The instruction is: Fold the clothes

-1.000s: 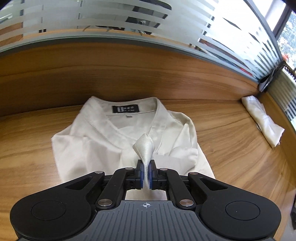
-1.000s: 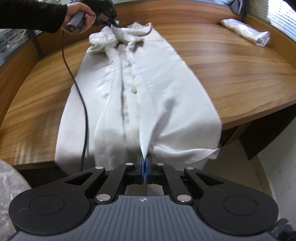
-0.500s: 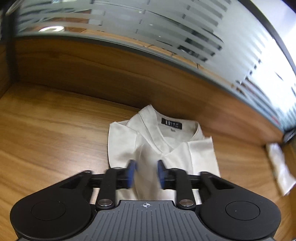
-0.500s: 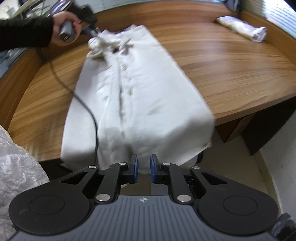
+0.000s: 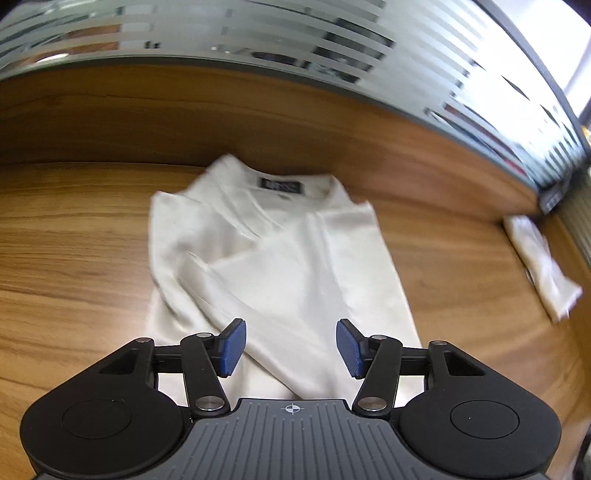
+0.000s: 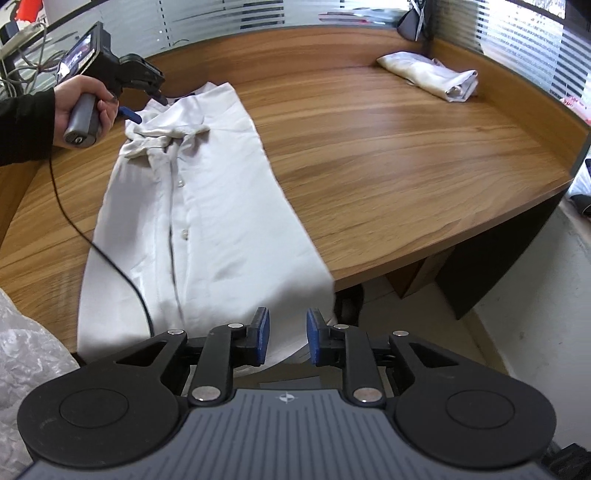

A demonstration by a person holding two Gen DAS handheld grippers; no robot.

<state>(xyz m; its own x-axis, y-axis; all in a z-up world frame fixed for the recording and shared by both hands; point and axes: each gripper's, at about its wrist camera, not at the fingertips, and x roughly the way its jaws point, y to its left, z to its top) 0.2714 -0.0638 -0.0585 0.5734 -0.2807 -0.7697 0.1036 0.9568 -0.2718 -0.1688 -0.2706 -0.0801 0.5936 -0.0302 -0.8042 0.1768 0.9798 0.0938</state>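
We hold both the left gripper (image 5: 291,347) and the right gripper (image 6: 287,335) spread wide and released, the shirt (image 6: 207,221) lying flat on the table (image 6: 406,155) just beyond their fingertips.

You are working in an office. The curved wooden tabletop (image 6: 388,155) in front of you has a raised wooden back panel (image 5: 221,118) along its far edge, like a reception or workstation desk. Above that panel runs a glass partition with frosted horizontal stripes (image 5: 258,33). To your right, slatted window blinds (image 6: 517,44) let in daylight. A tangle of cables (image 6: 26,55) sits at the far left, beyond the tabletop edge.
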